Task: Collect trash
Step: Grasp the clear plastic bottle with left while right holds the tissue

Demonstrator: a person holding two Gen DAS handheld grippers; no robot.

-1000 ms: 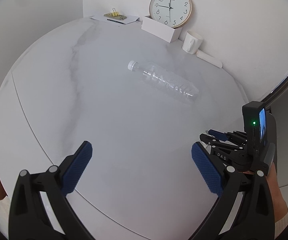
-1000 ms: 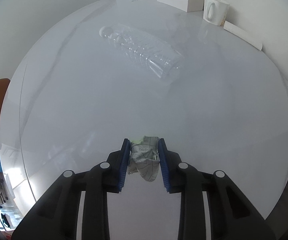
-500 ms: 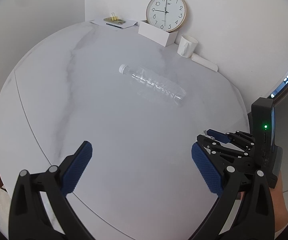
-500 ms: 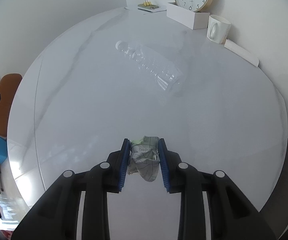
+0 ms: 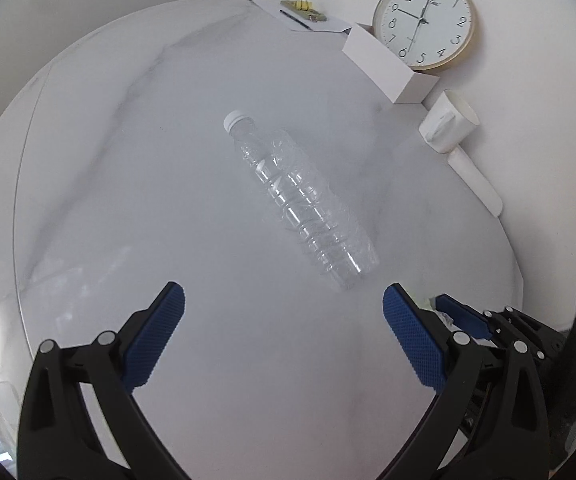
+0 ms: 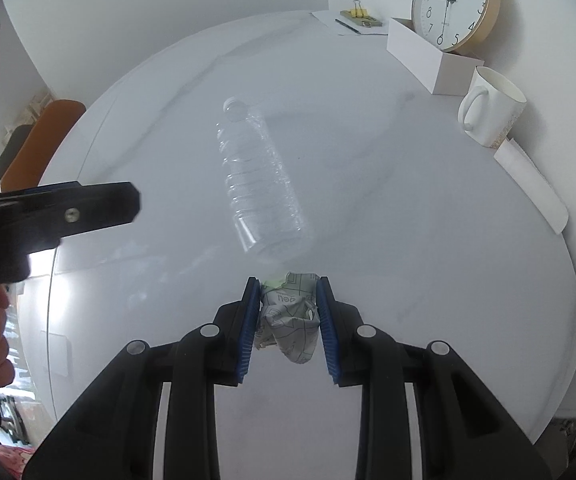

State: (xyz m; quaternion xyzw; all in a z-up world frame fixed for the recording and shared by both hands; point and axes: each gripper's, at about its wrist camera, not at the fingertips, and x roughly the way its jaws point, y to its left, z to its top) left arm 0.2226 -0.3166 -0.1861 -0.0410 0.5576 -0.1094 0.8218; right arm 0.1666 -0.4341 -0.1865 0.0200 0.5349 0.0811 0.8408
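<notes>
An empty clear plastic bottle (image 5: 299, 200) with a white cap lies on its side in the middle of the round white marble table (image 5: 128, 200); it also shows in the right wrist view (image 6: 260, 188). My left gripper (image 5: 284, 312) is open wide, above the table just short of the bottle's base. My right gripper (image 6: 288, 312) is shut on a crumpled printed paper wad (image 6: 289, 316), held above the table near the bottle's base. The right gripper's fingers (image 5: 459, 316) show at the right of the left wrist view.
A wall clock (image 5: 423, 24), a white box (image 5: 383, 68), a white mug (image 5: 447, 124) and a white paper roll (image 5: 475, 180) line the far right edge. Papers with binder clips (image 5: 303, 12) lie at the back. A brown chair (image 6: 44, 136) stands left of the table.
The left gripper has moved in toward the bottle and turned, so the bottle now lies close ahead of its open fingers. The right gripper still holds the paper wad and has come nearer the bottle.
</notes>
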